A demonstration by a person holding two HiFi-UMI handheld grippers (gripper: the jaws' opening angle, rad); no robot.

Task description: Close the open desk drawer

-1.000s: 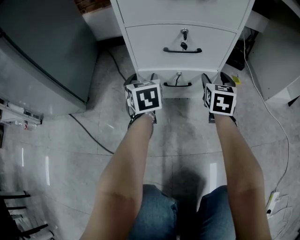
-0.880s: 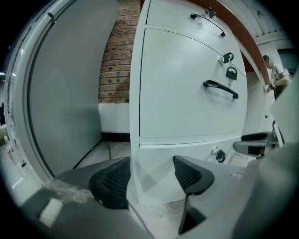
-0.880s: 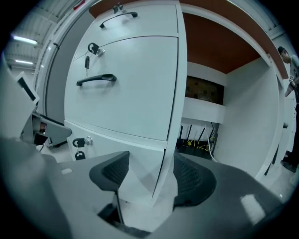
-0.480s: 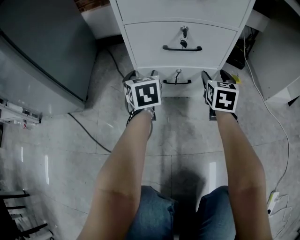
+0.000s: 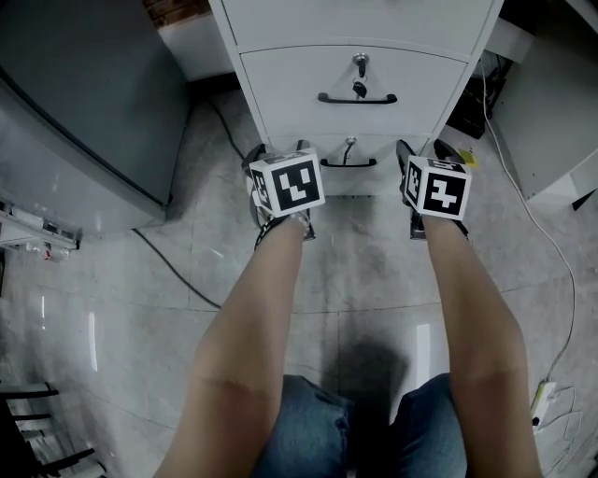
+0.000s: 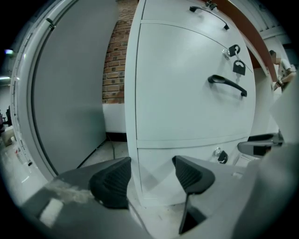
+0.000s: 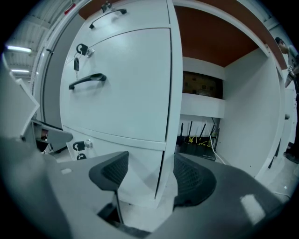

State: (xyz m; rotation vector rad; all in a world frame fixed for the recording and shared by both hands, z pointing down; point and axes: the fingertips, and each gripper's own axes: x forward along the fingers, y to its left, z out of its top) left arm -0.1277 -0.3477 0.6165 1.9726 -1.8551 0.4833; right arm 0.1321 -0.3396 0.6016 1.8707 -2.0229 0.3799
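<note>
Down at twelve o'clock, the bottom drawer (image 5: 374, 177) looks nearly flush in the cabinet (image 5: 280, 93), with your left hand-held gripper (image 5: 280, 152), jaws just opened wide, and right hand-held gripper (image 5: 425, 151), equally spread, each straddling a front corner without gripping it, likely to press both ends home evenly.

Two claws (image 5: 280, 149) (image 5: 425, 147), three drawers (image 5: 355, 19) (image 5: 290, 84) (image 5: 378, 151) in one cabinet (image 5: 245, 89), two bare forearms (image 5: 252, 308) (image 5: 472, 308).

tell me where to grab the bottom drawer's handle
Likely the handle, on its bar off-centre, from the front with jaws above and below it: it runs level, stands off the drawer front, and a key hangs over its middle.
</note>
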